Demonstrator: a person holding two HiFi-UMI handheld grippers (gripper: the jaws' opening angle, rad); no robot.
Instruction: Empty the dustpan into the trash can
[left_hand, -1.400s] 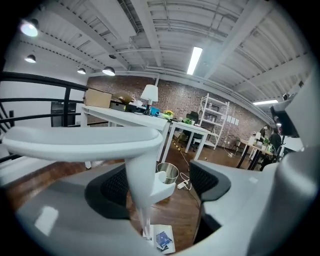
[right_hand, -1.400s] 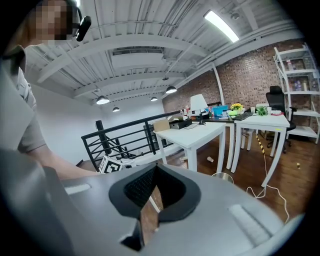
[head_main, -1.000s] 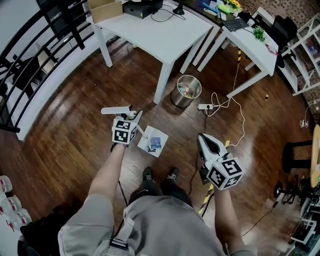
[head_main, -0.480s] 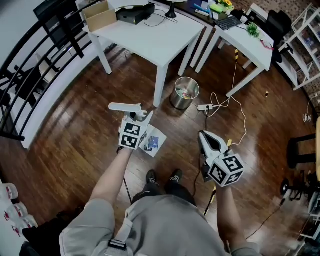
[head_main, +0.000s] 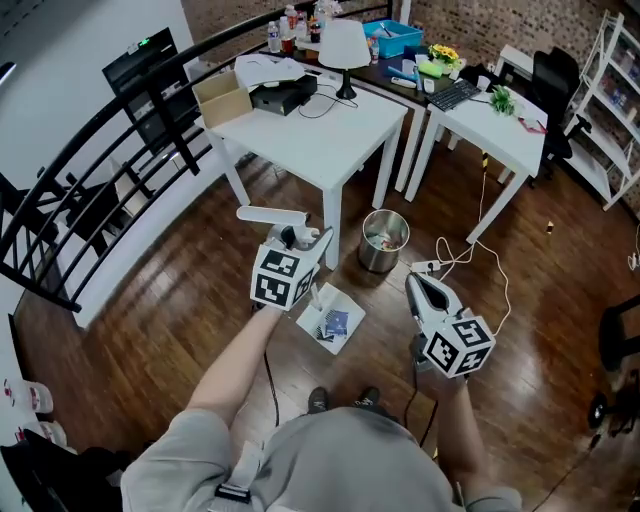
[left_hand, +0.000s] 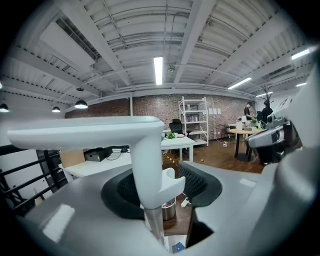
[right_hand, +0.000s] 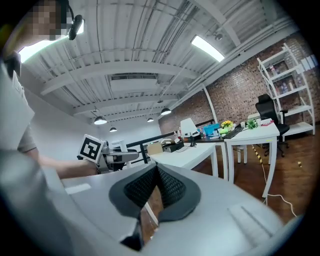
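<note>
A long-handled dustpan hangs from my left gripper (head_main: 305, 240), which is shut on its white handle (head_main: 272, 215). The white pan (head_main: 332, 318) holds blue and dark scraps and sits low, near my feet. In the left gripper view the handle (left_hand: 100, 132) crosses above the jaws and its metal rod (left_hand: 156, 227) runs down between the pads of the left gripper (left_hand: 162, 187). The round metal trash can (head_main: 383, 240) stands just beyond and right of the pan, and it shows past the rod as the trash can (left_hand: 169, 210). My right gripper (head_main: 425, 290) is shut and empty, as the right gripper (right_hand: 156, 187).
The trash can stands beside a leg of a white table (head_main: 320, 140). A second white desk (head_main: 490, 115) is at the right. A power strip with white cable (head_main: 430, 266) lies on the wood floor by the can. A black railing (head_main: 90, 200) runs along the left.
My left gripper has risen with the dustpan and moved closer to the trash can. The right gripper has come up and forward a little, still shut.
</note>
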